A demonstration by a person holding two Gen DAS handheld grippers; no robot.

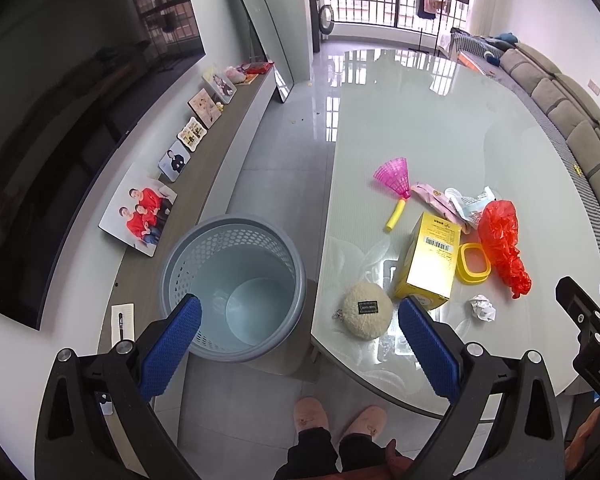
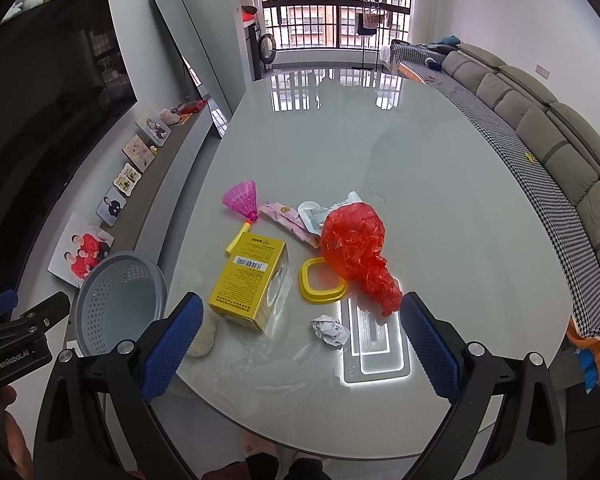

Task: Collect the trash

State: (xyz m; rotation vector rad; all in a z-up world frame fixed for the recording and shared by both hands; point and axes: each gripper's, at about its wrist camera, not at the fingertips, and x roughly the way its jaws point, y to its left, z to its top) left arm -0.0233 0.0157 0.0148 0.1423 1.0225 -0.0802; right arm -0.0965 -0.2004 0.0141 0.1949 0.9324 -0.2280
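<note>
Left tool (image 1: 300, 320) wide open — empty above bin (image 1: 236, 288), right tool (image 2: 302, 332) wide open — empty over crumpled paper (image 2: 330, 331)

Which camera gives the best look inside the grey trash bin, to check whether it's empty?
The left wrist view. It looks almost straight down into the trash bin, showing its bare pale floor and perforated wall. The right wrist view catches the bin only at its left edge, seen at a slant, so its floor is hidden.
</note>
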